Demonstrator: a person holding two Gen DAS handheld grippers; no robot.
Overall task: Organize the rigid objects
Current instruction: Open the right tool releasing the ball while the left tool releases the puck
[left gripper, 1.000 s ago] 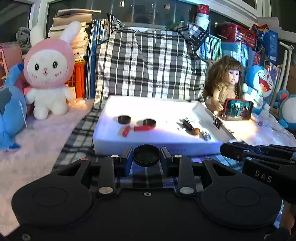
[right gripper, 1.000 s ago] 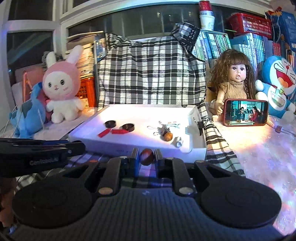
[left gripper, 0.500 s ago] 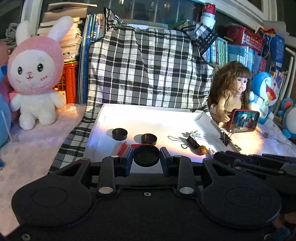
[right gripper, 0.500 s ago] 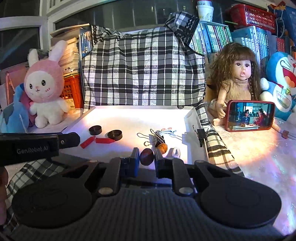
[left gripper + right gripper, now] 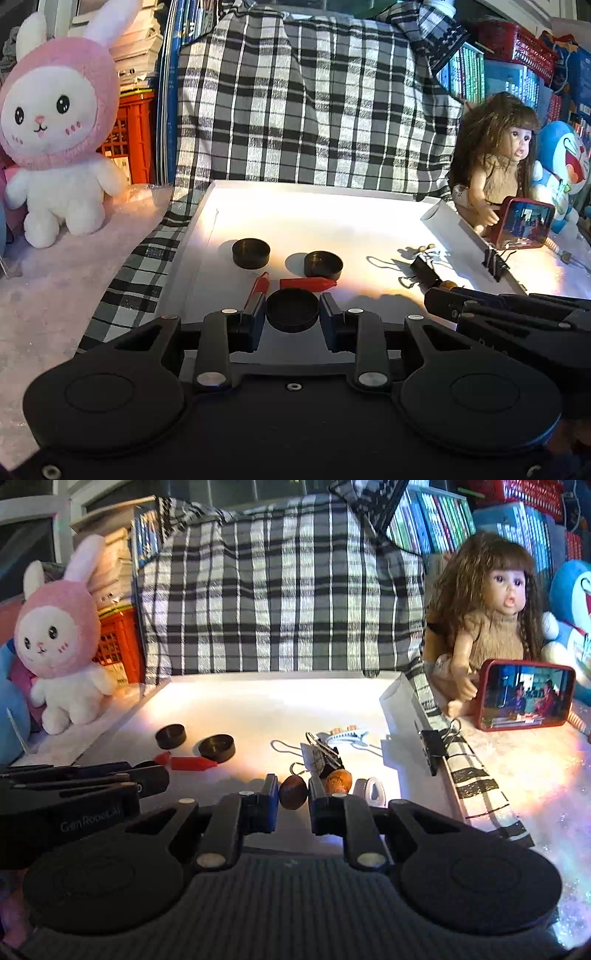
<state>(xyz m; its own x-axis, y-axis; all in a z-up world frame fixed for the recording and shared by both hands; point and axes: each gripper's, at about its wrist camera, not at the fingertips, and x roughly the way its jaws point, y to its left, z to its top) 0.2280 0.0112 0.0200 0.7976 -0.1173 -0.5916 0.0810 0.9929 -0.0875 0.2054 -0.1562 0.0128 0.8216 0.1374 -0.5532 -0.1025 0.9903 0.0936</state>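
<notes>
My left gripper (image 5: pixel 292 318) is shut on a black round cap (image 5: pixel 292 309), held over the near part of the white tray (image 5: pixel 317 218). Just beyond it lie two more black caps (image 5: pixel 250 252) (image 5: pixel 323 263) and two red pieces (image 5: pixel 307 283) (image 5: pixel 260 284). My right gripper (image 5: pixel 293 797) is shut on a brown walnut-like nut (image 5: pixel 293 792) over the tray's near right part (image 5: pixel 397 701). A second nut (image 5: pixel 338 781), a black binder clip (image 5: pixel 322 755), a hair clip (image 5: pixel 347 734) and a white clip (image 5: pixel 373 791) lie close ahead of it. Each gripper shows at the edge of the other's view.
A plaid bag (image 5: pixel 314 110) stands behind the tray. A pink bunny plush (image 5: pixel 55 129) sits at the left, a doll (image 5: pixel 487 616) with a red phone (image 5: pixel 526 694) and a blue plush (image 5: pixel 572 602) at the right. A binder clip (image 5: pixel 436 744) grips the tray's right rim.
Both grippers have moved forward from in front of the tray to over its near part, each still holding its object. The things in the tray look larger and closer.
</notes>
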